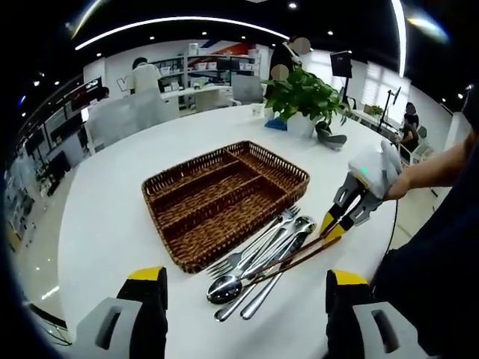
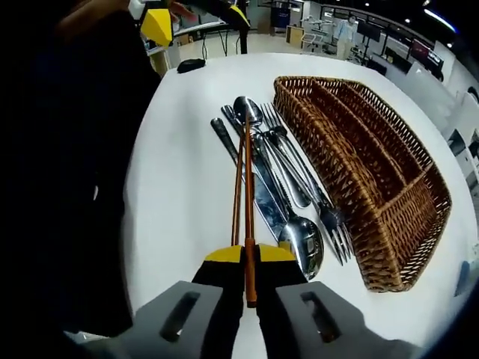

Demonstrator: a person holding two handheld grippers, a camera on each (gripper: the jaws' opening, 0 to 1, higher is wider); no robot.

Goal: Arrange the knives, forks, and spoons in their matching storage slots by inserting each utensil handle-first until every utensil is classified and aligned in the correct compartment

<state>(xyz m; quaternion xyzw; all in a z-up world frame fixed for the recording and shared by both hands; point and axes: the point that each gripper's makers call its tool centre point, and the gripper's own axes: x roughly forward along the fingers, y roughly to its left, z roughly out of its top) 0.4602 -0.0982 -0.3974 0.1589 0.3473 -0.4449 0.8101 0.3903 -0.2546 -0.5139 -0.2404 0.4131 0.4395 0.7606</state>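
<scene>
A brown wicker tray (image 1: 224,202) with long slots sits on the white desk (image 1: 112,217), its slots bare. Just beside it lies a loose bundle of steel spoons (image 2: 303,235), forks (image 2: 329,221) and a knife (image 2: 262,194). The right claw (image 2: 249,258) is pinched tight on a pair of brown chopsticks (image 2: 245,172) lying over the bundle. The left claw (image 1: 239,288) hangs wide, touching nothing. No writing can be read.

left gripper view: high, looks across white table (image 1: 112,217) | right gripper view: low, close along utensils (image 2: 284,187) | shared: wicker tray (image 1: 224,198), utensils
</scene>
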